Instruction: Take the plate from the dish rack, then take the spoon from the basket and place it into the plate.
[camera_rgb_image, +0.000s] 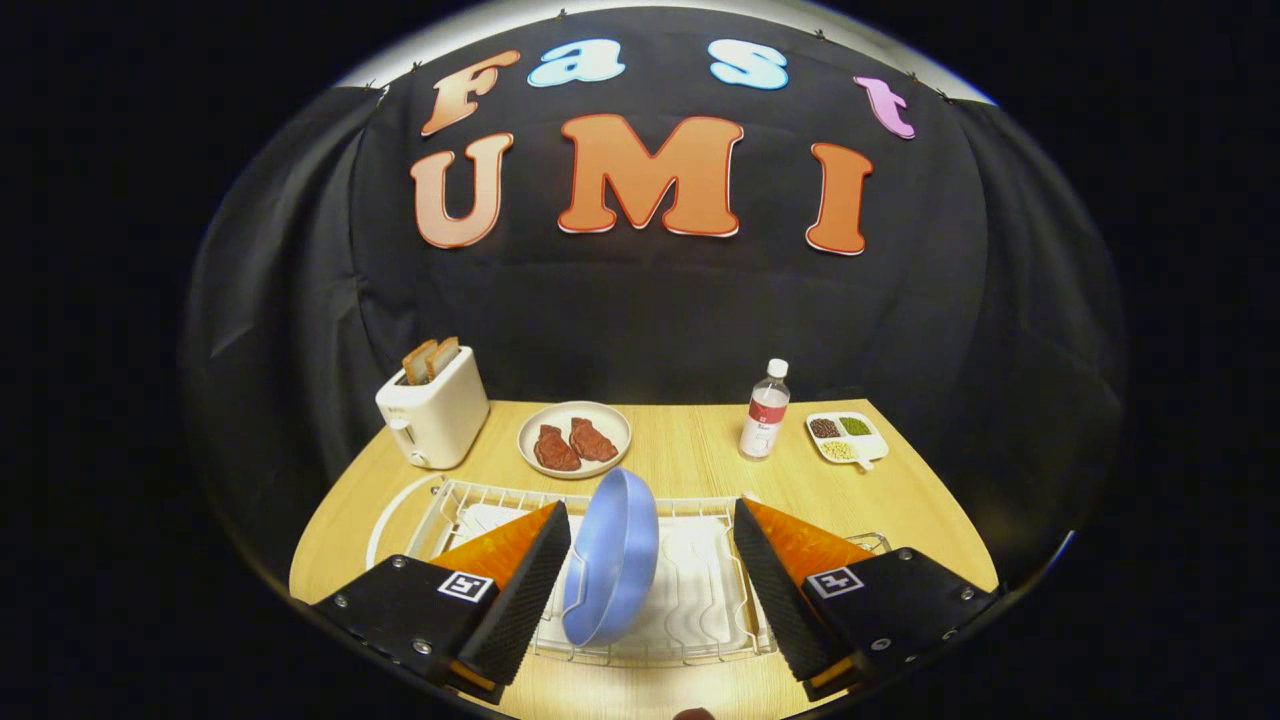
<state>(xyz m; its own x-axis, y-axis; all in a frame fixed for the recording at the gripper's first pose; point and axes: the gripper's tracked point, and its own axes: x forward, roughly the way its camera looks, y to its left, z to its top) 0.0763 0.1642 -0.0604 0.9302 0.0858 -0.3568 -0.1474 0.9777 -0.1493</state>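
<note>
Now tongs (652, 535) spread wide, blue plate (612, 570) upright between them, in dish rack (700, 620)

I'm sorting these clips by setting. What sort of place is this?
Probably a mock kitchen counter in a booth: a toaster with bread, a white dish rack holding a blue plate between the open gripper fingers.

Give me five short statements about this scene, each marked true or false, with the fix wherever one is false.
1. The blue plate stands on edge in the dish rack. True.
2. The gripper is shut on the plate. False: its fingers are open, one either side of it.
3. The toaster holds two bread slices. True.
4. The white plate behind the rack is empty. False: two brown meat pieces lie on it.
5. The bottle lies on its side. False: it stands upright.
</note>
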